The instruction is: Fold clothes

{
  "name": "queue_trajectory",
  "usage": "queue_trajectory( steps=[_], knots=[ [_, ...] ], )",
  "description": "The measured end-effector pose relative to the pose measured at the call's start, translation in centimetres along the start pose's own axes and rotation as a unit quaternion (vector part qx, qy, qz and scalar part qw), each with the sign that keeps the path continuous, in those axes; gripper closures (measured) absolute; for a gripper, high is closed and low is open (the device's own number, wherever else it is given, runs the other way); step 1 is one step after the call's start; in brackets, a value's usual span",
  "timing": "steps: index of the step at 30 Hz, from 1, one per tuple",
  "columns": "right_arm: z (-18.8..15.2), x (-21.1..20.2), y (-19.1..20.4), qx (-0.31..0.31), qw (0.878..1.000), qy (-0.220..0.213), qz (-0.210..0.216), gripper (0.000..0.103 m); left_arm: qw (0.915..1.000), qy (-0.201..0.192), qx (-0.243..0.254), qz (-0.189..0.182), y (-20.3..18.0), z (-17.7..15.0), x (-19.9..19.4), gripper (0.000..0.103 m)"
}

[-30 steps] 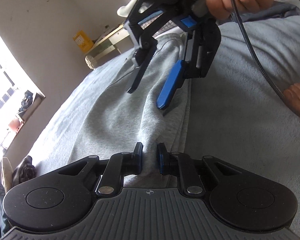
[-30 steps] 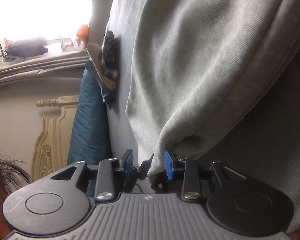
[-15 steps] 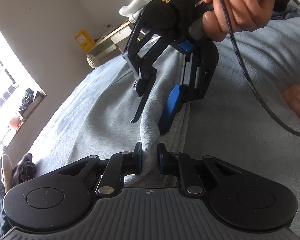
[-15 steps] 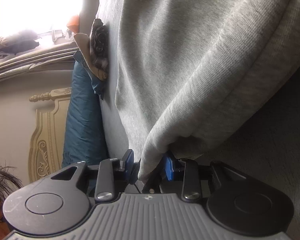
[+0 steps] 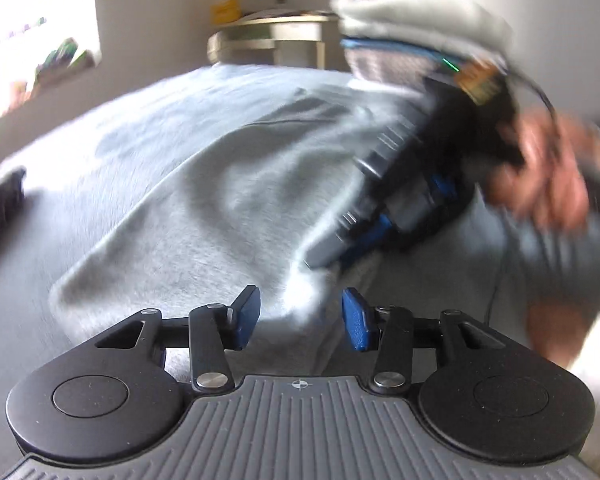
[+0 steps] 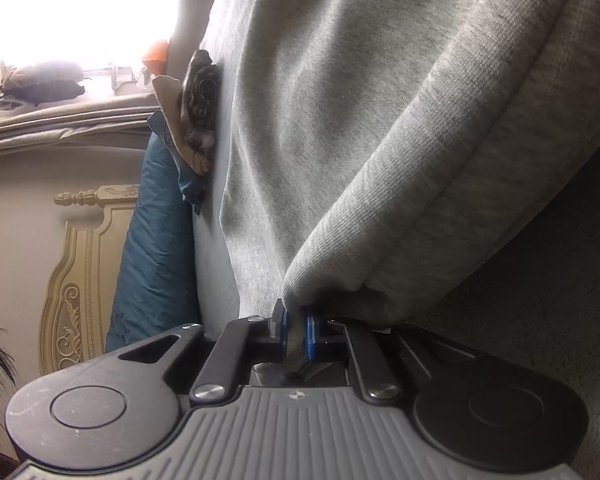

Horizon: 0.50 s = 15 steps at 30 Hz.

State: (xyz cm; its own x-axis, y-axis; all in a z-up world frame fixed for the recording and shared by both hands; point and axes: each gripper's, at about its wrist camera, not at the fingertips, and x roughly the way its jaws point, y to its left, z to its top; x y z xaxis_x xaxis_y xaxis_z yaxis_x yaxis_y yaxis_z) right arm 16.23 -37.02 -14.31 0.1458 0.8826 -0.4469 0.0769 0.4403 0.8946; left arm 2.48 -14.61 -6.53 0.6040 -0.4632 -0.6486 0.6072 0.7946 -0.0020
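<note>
A light grey sweatshirt-like garment [image 5: 228, 200] lies spread on a grey bed cover [image 5: 100, 136]. In the blurred left wrist view my left gripper [image 5: 300, 316] is open, its blue pads wide apart just above the garment's near corner, holding nothing. My right gripper [image 5: 340, 248] shows there as a blurred black and blue shape in a person's hand [image 5: 548, 184], at the garment's right edge. The right wrist view has my right gripper [image 6: 296, 332] shut on a thick fold of the grey garment [image 6: 380, 160], which rises from the pads.
A dark bundle of cloth [image 6: 200, 100] and a teal pillow [image 6: 152, 256] rest by a cream carved headboard [image 6: 80, 280]. Bright window [image 6: 80, 12] behind. Folded clothes [image 5: 420, 28] and a low pale table [image 5: 276, 36] stand past the bed's far end.
My left gripper opened and let go of the garment's edge. My right gripper, open around the fold a second ago, closed on it. The left view swung and is now blurred.
</note>
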Motion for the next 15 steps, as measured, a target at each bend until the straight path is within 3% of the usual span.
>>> queue_trajectory(
  steps=[2,4,8,11,15],
  knots=[
    [-0.2,-0.2,0.2,-0.021,1.0,-0.008,0.0,0.095,1.0,-0.001,-0.008,-0.004,0.5,0.5,0.7,0.058],
    [-0.5,-0.5,0.6,-0.046,0.999,-0.02,0.005,0.095,0.9998,0.011,0.018,-0.006,0.2,0.5,1.7,0.058],
    [-0.7,-1.0,0.6,-0.071,0.997,-0.035,0.015,0.095,0.9974,0.032,0.064,0.008,-1.2,-0.5,3.0,0.071],
    [-0.7,-1.2,0.0,-0.055,0.998,-0.034,0.016,0.095,0.9956,0.025,0.088,0.021,-2.0,-1.1,2.8,0.079],
    [-0.2,-2.0,-1.7,0.014,0.998,-0.04,0.038,0.087,0.9888,0.012,0.143,0.041,-3.3,-1.7,2.4,0.086]
  ],
)
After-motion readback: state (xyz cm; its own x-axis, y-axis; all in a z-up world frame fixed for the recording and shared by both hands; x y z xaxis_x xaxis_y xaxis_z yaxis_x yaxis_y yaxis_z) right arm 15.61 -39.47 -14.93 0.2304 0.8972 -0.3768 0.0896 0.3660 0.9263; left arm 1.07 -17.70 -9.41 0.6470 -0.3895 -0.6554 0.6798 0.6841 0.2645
